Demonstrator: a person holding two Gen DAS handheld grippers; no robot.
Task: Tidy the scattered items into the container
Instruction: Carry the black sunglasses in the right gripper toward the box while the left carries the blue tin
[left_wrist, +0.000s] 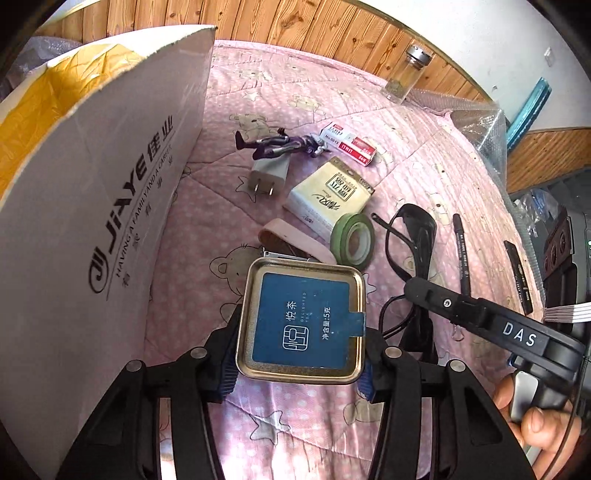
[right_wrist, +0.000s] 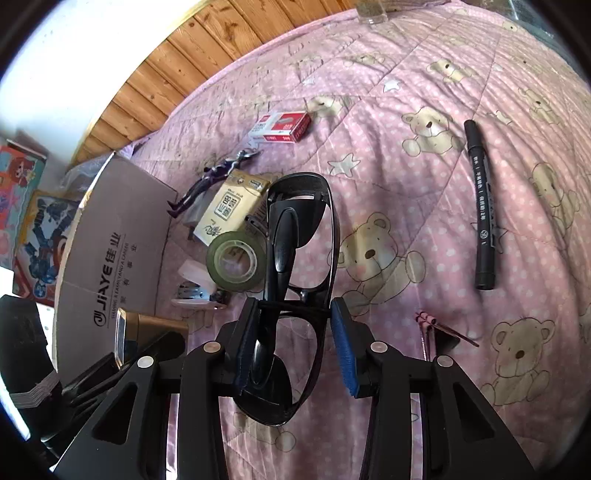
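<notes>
Left wrist view: the left tongs (left_wrist: 301, 363) pinch a square gold tea tin (left_wrist: 301, 321) with a blue label, lifted above a pink bear-print bed quilt (left_wrist: 424, 177). The cardboard box (left_wrist: 96, 206), the container, stands just to its left, its tall flap between tin and opening. To do this well, raise the tin over the flap before letting go.

In the right wrist view the right tongs (right_wrist: 293, 341) straddle black sunglasses (right_wrist: 299, 258); the left pad touches the frame, the right pad stands slightly off, so the grip looks unfinished.

Still scattered on the quilt: a green tape roll (left_wrist: 352, 240), tissue pack (left_wrist: 330, 195), white charger plug (left_wrist: 267, 173), purple figurine (left_wrist: 273, 144), red staple box (left_wrist: 349, 144), and black marker (right_wrist: 480, 206).
</notes>
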